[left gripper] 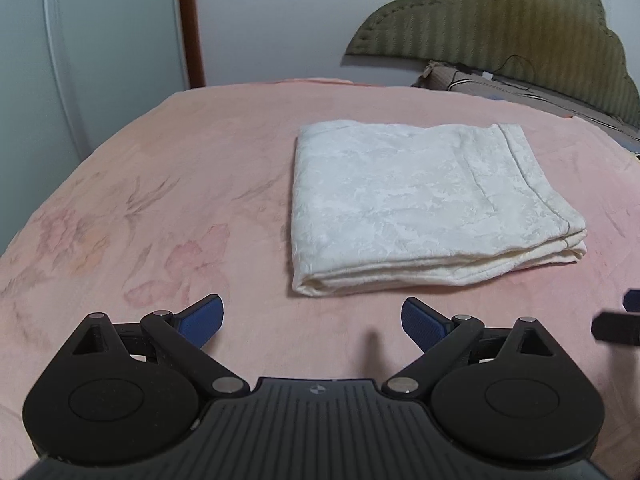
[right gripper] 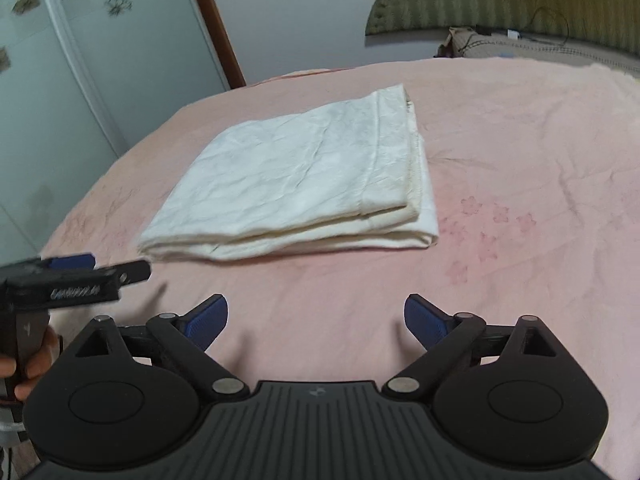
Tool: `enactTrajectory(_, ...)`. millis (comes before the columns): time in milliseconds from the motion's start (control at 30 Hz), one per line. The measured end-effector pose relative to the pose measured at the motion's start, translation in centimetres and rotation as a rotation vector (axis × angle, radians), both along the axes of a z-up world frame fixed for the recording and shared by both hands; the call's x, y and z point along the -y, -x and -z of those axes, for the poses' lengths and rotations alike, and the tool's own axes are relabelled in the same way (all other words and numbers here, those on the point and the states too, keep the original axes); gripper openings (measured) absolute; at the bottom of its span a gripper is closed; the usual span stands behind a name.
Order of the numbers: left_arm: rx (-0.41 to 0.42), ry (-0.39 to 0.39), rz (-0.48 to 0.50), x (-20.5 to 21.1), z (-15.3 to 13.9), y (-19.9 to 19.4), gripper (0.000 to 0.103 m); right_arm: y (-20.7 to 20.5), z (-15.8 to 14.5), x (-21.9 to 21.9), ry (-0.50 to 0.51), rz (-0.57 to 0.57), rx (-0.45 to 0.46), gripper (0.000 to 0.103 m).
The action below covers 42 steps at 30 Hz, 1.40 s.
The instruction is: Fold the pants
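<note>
The white pants [left gripper: 424, 204] lie folded into a flat rectangular stack on the pink bedspread [left gripper: 160, 200]; they also show in the right wrist view [right gripper: 296, 184]. My left gripper [left gripper: 312, 322] is open and empty, held just in front of the stack's near edge, not touching it. My right gripper [right gripper: 316, 322] is open and empty, in front of the stack's near right side. The left gripper shows at the left edge of the right wrist view [right gripper: 72, 276], held by a hand. A tip of the right gripper shows at the right edge of the left wrist view [left gripper: 620, 326].
A green padded headboard [left gripper: 500, 20] and a pillow [left gripper: 472, 80] stand at the far right of the bed. A wardrobe door [left gripper: 100, 40] with a brown frame [left gripper: 190, 24] is beyond the bed's far left edge.
</note>
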State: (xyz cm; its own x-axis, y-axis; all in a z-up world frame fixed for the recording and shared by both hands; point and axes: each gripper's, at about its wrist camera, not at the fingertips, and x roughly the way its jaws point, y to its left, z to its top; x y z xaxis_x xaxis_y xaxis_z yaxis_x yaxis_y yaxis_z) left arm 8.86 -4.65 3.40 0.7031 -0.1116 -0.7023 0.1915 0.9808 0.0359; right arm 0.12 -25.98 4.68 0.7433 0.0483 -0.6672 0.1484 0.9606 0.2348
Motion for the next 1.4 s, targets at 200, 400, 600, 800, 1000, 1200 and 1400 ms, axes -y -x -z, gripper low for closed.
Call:
enactTrajectory(200, -0.010, -0.030, 0.010, 0.6, -0.2, 1.5, 0.098, 1.7, -1.2, -4.0, 0.104, -0.064, -0.047, 0.096)
enactTrajectory(400, -0.042, -0.023, 0.020, 0.8, -0.1, 2.8, 0.098, 3.8, -3.0, -3.6, -0.149, -0.106, 0.041, 0.103)
enactTrajectory(600, -0.058, -0.010, 0.010, 0.9, -0.1, 3.6, 0.098, 2.8, -1.3, -3.2, -0.075, 0.052, -0.031, 0.103)
enactTrajectory(800, -0.069, -0.009, -0.010, 1.1, 0.2, 3.7, 0.098, 2.4, 0.5, -4.3, 0.074, 0.064, -0.023, 0.103)
enactTrajectory(1000, -0.043, -0.042, -0.014, 1.4, 0.9, 3.8, 0.098, 1.4, 2.3, -3.5, 0.087, 0.086, -0.046, 0.103)
enactTrajectory(1200, -0.028, -0.044, -0.003, 1.9, 2.6, 3.8, 0.098, 0.7, 4.0, -3.0, 0.102, 0.125, -0.072, 0.103)
enactTrajectory(1400, 0.009, -0.054, -0.029, 1.9, 3.3, 3.8, 0.103, 0.5, 4.5, -3.3, 0.145, 0.130, -0.056, 0.103)
